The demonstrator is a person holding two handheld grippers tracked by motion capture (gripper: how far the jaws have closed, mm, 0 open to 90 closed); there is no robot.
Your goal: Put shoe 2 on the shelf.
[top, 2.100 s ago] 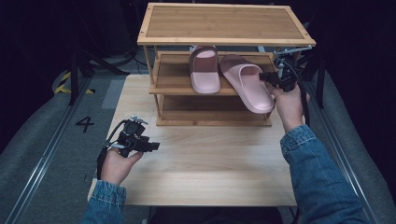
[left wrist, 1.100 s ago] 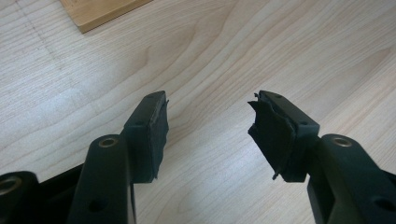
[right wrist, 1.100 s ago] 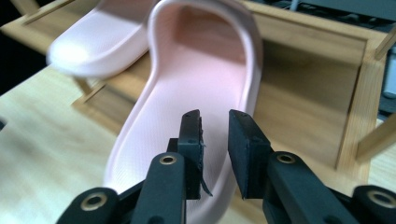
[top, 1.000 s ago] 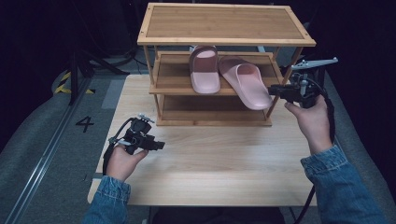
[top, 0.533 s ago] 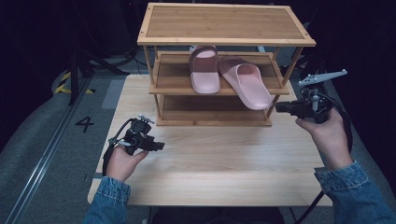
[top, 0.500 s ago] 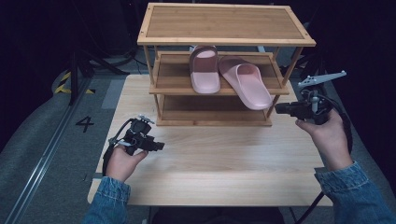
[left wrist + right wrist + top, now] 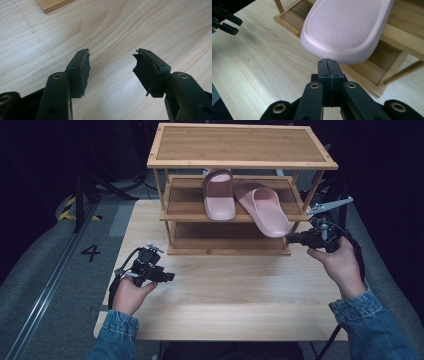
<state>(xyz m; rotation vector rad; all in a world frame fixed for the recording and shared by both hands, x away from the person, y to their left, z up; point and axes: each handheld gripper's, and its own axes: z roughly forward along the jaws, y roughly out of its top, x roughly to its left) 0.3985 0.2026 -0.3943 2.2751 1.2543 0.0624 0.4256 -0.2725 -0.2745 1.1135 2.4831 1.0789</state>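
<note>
A three-tier wooden shoe rack (image 7: pixel 240 150) stands at the far side of the light wood table (image 7: pixel 225 310), toward twelve o'clock. Two pink slippers sit on its middle shelf. The left slipper (image 7: pixel 219 195) lies fully on the shelf. The right slipper (image 7: pixel 262 207) is angled toward five o'clock, its heel end overhanging the shelf's front edge.

The right gripper (image 7: pixel 295 238) is held at about three o'clock, just off the rack's front right leg and near the table's right edge. Its jaws are pressed together with nothing between them. In the right gripper view the closed tips (image 7: pixel 328 65) sit just below the overhanging slipper heel (image 7: pixel 347 27); whether they touch it cannot be told.

The left gripper (image 7: pixel 162 276) is at about eight o'clock, held low over the table in front of the rack's left corner. In the left gripper view its jaws stand apart over bare wood (image 7: pixel 112 37), a corner of the rack's base (image 7: pixel 53 4) at the top edge.

Between the two hands the table's near half is open board from the rack's foot to the front edge.
</note>
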